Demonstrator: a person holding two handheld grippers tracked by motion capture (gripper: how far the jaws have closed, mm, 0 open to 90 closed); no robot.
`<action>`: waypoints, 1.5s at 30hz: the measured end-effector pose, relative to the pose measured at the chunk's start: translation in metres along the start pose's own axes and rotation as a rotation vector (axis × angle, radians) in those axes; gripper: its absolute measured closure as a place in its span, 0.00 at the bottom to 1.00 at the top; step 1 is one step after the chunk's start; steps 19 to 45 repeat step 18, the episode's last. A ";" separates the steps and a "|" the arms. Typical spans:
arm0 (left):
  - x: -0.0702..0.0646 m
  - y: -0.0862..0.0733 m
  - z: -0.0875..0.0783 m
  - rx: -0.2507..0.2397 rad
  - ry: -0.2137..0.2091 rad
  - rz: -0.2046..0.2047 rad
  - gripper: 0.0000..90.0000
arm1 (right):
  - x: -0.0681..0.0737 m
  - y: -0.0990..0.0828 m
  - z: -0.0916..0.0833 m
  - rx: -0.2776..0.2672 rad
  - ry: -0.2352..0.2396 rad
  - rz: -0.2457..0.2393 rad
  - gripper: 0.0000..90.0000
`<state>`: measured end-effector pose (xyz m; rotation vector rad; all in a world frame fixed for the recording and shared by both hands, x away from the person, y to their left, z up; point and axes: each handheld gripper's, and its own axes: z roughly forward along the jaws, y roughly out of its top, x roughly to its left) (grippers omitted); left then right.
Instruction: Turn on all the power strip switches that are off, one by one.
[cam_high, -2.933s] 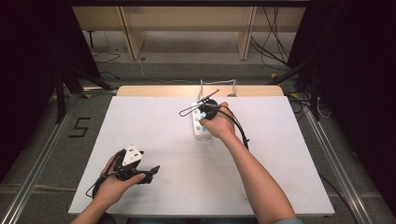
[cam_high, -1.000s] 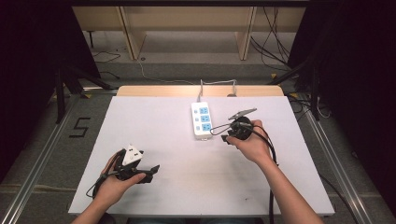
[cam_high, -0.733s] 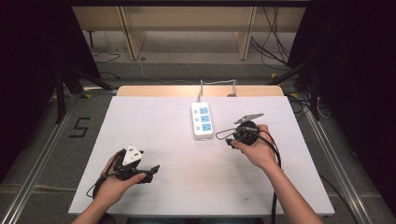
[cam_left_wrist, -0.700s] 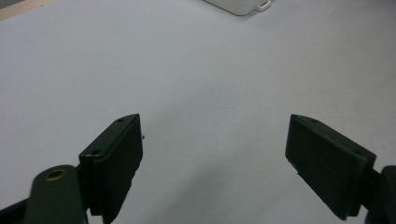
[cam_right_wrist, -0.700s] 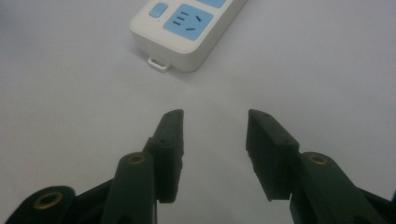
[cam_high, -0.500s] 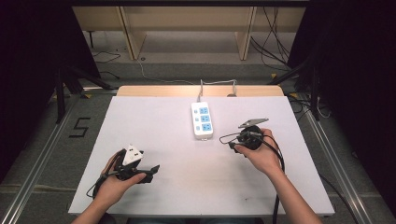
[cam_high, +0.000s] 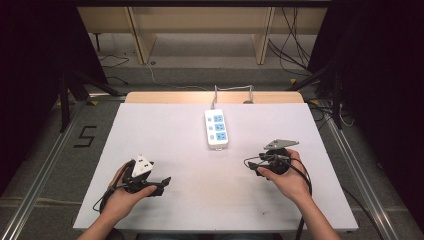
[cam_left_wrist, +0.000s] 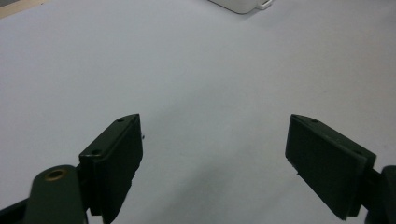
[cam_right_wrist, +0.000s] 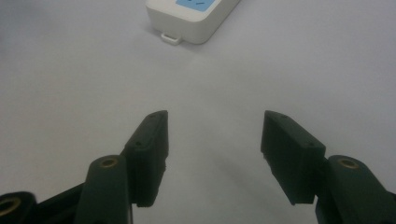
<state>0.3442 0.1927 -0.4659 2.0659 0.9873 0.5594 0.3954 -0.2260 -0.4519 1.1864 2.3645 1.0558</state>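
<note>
1. The power strip (cam_high: 216, 129) is white with blue sockets. It lies flat on the far middle of the table (cam_high: 165, 125), its long side running away from the person.
2. The strip's cord (cam_high: 232, 89) leaves its far end and loops over the table's far edge.
3. The right gripper (cam_high: 248, 162) sits just right of and nearer than the strip, apart from it. Its jaws have just been opening. They stand wide apart with nothing between them.
4. In the right gripper view, the strip's near end (cam_right_wrist: 196, 21) lies beyond the jaws.
5. The left gripper (cam_high: 164, 181) rests at the near left, well apart from the strip. Its jaws are spread and hold nothing.
</note>
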 end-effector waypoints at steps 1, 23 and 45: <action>0.000 0.000 0.000 -0.001 0.000 0.000 0.21 | 0.001 -0.004 -0.001 -0.014 0.001 0.004 0.47; 0.001 0.000 0.001 0.004 0.003 0.003 0.21 | 0.005 -0.030 -0.015 -0.089 -0.009 0.018 0.44; 0.001 0.000 0.001 0.004 0.003 0.003 0.21 | 0.005 -0.030 -0.015 -0.089 -0.009 0.018 0.44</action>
